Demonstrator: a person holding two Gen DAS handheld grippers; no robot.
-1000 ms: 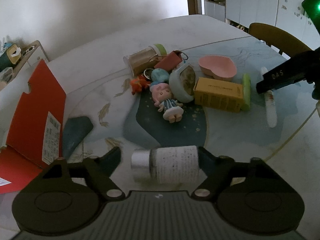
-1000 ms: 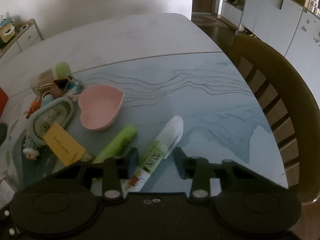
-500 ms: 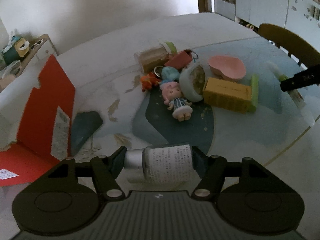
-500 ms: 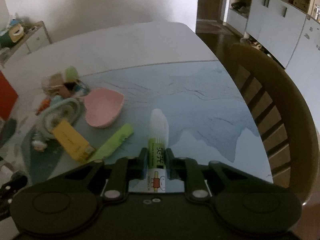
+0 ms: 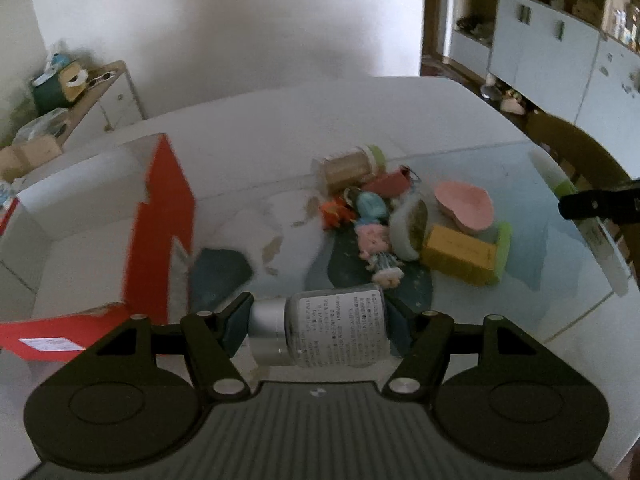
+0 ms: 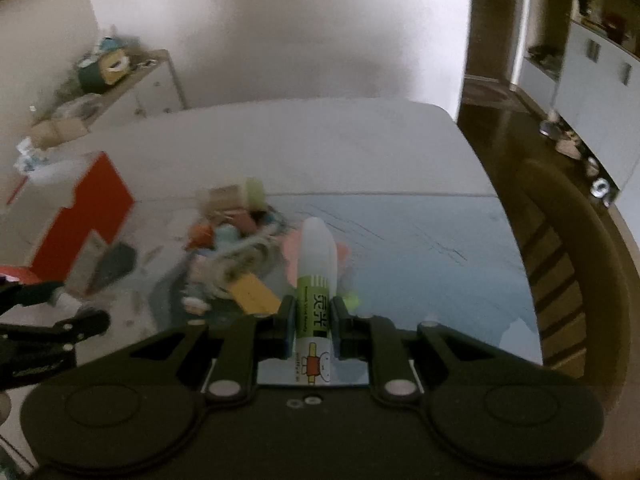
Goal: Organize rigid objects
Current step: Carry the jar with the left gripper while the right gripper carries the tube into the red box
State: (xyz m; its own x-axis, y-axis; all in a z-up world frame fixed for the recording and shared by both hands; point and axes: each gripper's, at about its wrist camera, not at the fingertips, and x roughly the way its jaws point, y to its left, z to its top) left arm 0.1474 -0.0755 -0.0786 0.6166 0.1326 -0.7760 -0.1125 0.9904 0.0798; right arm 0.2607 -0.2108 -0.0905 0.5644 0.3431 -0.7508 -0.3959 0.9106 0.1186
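Change noted: both grippers have closed on their items and lifted them clear of the table (image 5: pixel 280 136); a second ago each item lay on the surface between spread jaws. Judgement: two pick-ups done, both loads ready to be carried to the box.

Landmark: the red-and-white box (image 5: pixel 100 216), far left.

1. Box: open top, white inside walls, red side facing the pile. Nothing visible inside; its floor is only partly in view.
2. Left gripper (image 5: pixel 318 322): pinching a bottle (image 5: pixel 328 332) end to end, silver cap toward the box, printed label uppermost. Held in the air just right of the box.
3. Pile, right of the box, on the table: a jar (image 5: pixel 352 164) with a green lid, contents unclear; a doll (image 5: pixel 380 252); a pink heart-shaped dish (image 5: pixel 466 204), empty; a yellow carton (image 5: pixel 460 254).
4. Right gripper (image 6: pixel 314 330): pressed together on a glue stick (image 6: pixel 316 276), white cap pointing forward, raised above the pile's right edge, well apart from the box.
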